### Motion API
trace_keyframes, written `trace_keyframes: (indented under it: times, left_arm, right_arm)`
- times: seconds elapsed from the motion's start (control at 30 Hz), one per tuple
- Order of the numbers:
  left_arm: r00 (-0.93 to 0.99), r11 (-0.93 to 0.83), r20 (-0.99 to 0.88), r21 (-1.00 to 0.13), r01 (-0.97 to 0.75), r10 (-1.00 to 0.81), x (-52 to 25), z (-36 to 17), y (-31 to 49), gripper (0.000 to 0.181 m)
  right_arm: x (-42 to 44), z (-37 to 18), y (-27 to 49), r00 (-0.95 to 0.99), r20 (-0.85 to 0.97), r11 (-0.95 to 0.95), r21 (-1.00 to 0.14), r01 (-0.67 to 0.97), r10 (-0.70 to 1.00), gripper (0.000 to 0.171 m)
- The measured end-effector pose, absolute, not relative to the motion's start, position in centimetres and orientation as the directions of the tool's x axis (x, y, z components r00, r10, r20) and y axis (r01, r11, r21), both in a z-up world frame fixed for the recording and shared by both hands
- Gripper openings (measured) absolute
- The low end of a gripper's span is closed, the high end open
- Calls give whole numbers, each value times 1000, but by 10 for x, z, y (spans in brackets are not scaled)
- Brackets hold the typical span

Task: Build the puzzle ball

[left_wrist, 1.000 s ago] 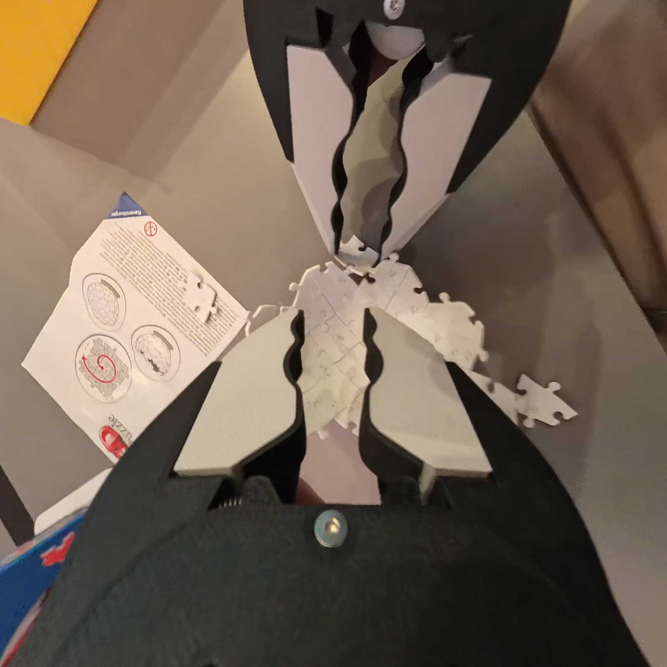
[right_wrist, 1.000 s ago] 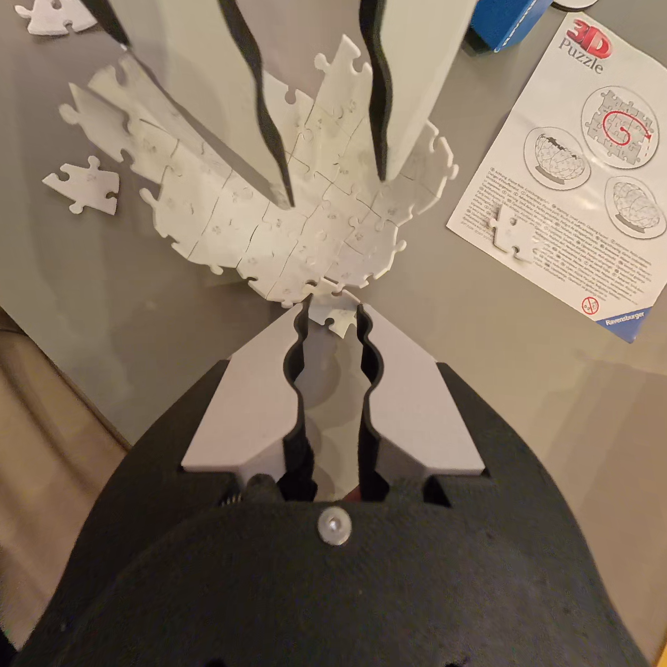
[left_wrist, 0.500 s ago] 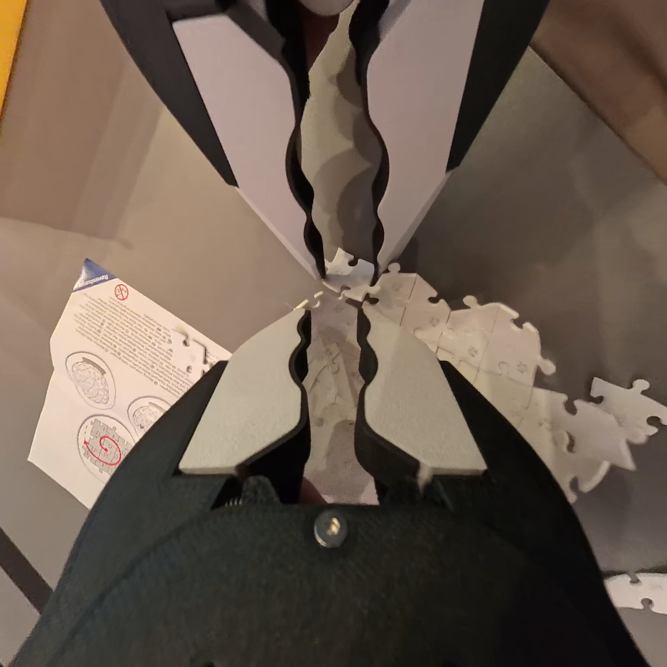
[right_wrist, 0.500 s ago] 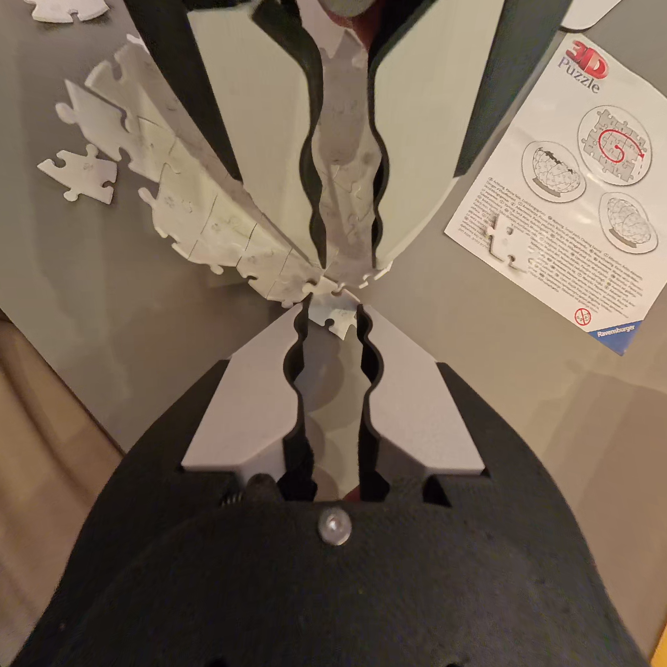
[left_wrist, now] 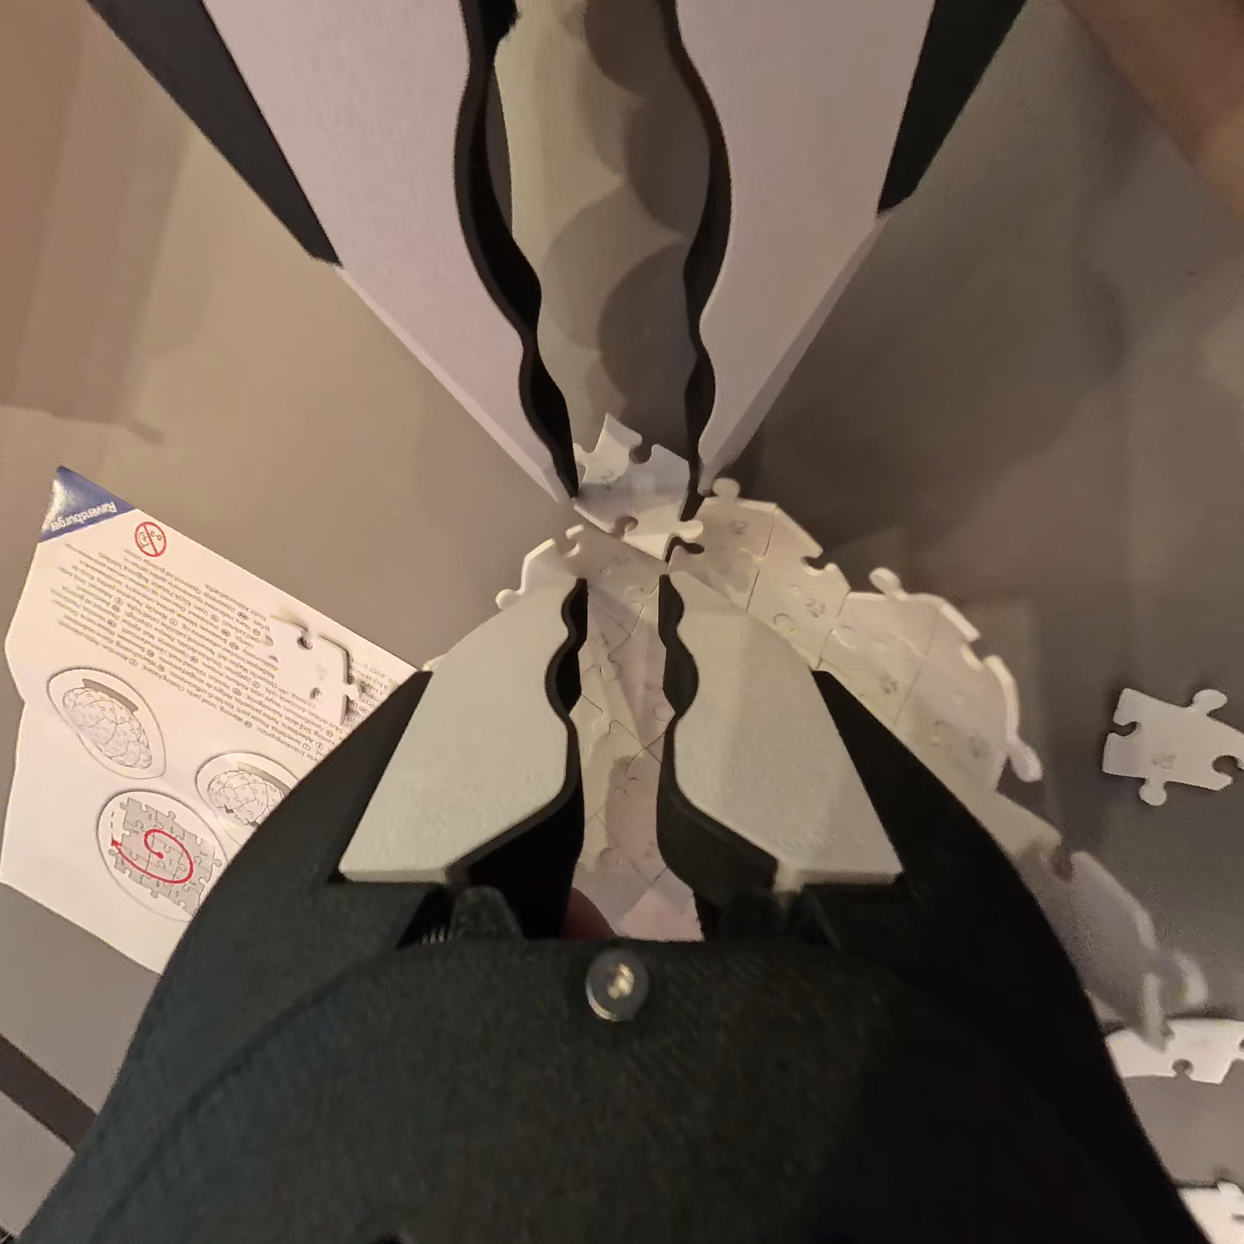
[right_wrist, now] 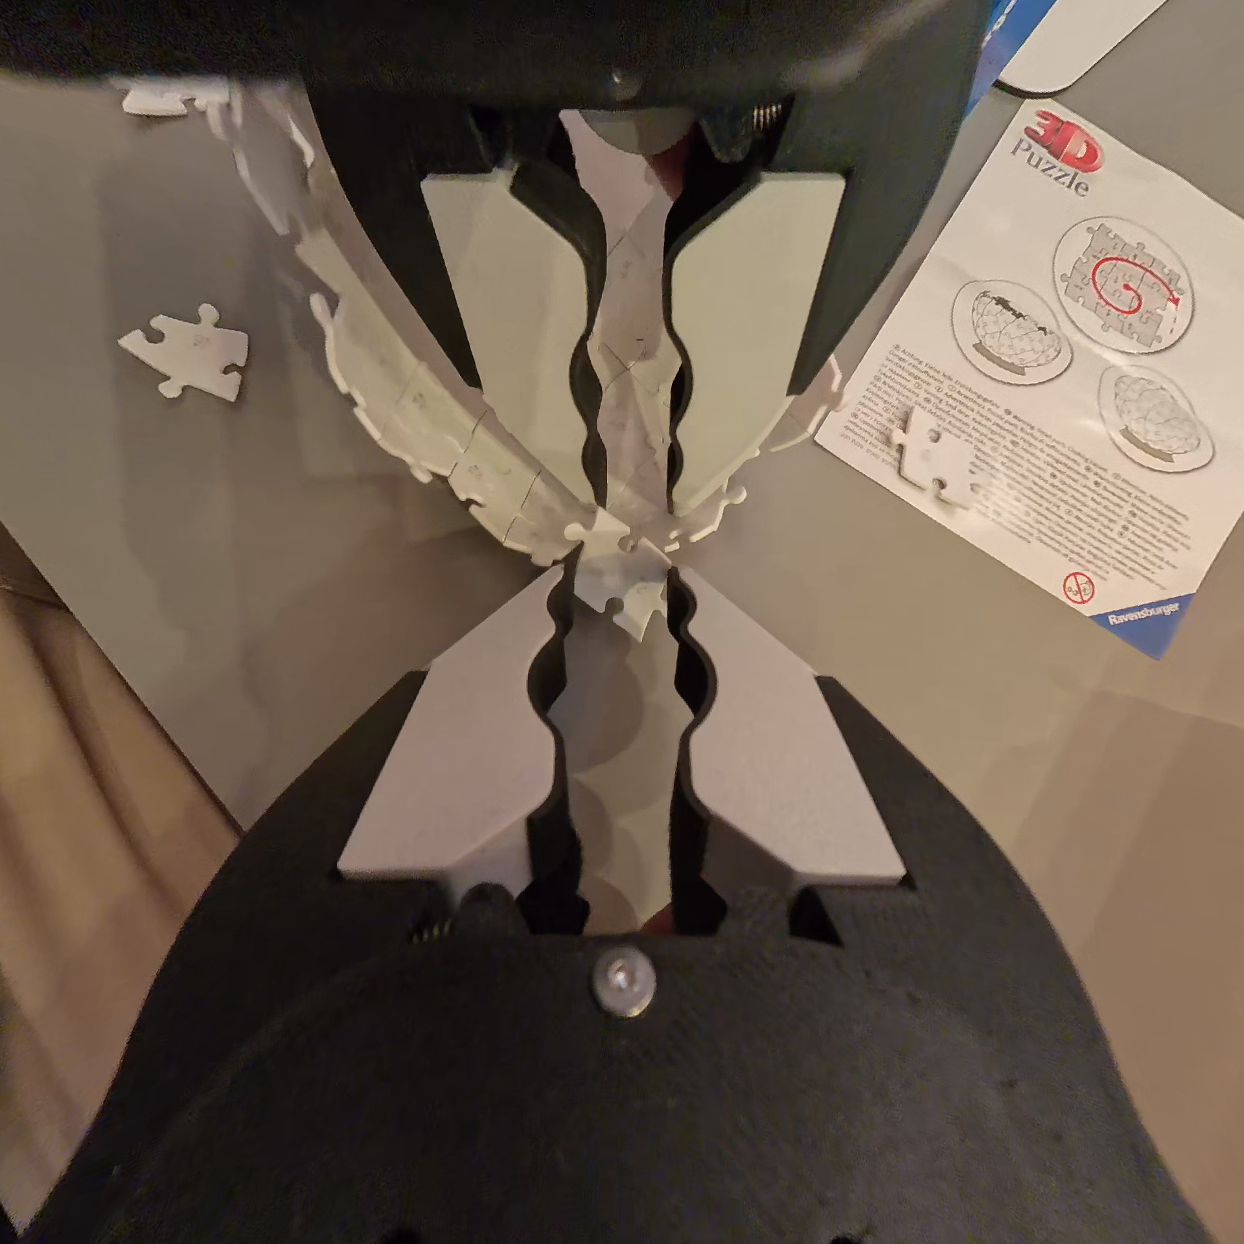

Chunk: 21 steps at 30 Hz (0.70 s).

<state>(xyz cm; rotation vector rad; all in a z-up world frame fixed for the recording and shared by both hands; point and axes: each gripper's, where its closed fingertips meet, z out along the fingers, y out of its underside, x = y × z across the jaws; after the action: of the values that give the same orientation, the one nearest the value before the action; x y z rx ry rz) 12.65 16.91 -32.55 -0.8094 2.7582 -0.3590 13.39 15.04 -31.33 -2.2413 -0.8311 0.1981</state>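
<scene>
The left tongs [left_wrist: 620,579] are clenched on the curved shell of joined puzzle pieces [left_wrist: 875,666], whose white wall runs up the narrow gap between their fingers. The right tongs [right_wrist: 616,582] come at them nose to nose and grasp a single loose puzzle piece [right_wrist: 616,579] at their very tips, its knobs sticking out sideways and toward the left tongs. That piece touches the shell's rim just at the point where the two pairs of tips meet; whether its tab is seated there cannot be told.

In the left wrist view the shell's long arc leaves the left tongs' tips, sweeps out to their right and curls back toward their base, rim knobs pointing outward. In the right wrist view the same arc bows away on the right tongs' left and far side. The shell's far end is blurred.

The grey desk [right_wrist: 222,592] lies under everything. Its edge runs diagonally close on the right tongs' left, with brown floor beyond. To the left of the left tongs an instruction sheet [left_wrist: 155,673] lies flat, a spare piece [left_wrist: 316,663] resting on it. To their right another loose piece [left_wrist: 1171,747] sits apart from the shell, with two more [left_wrist: 1175,1053] blurred near their base. Bare desk opens to the right of the right tongs, between them and the sheet. A blue box corner [right_wrist: 1003,40] shows far right.
</scene>
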Motion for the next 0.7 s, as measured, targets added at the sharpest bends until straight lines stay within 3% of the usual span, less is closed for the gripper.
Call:
trace_keyframes:
  times: [0.43, 0.7]
  left_arm:
    - [-822, 818, -138, -279, -503, -552, 126, -330, 167, 19]
    - [-835, 830, -131, -271, -488, -534, 127, -330, 165, 19]
  right_arm:
    - [139, -309, 148, 799, 45, -544, -709, 448, 600, 29]
    - [129, -307, 143, 746, 22, -494, -737, 462, 666, 10]
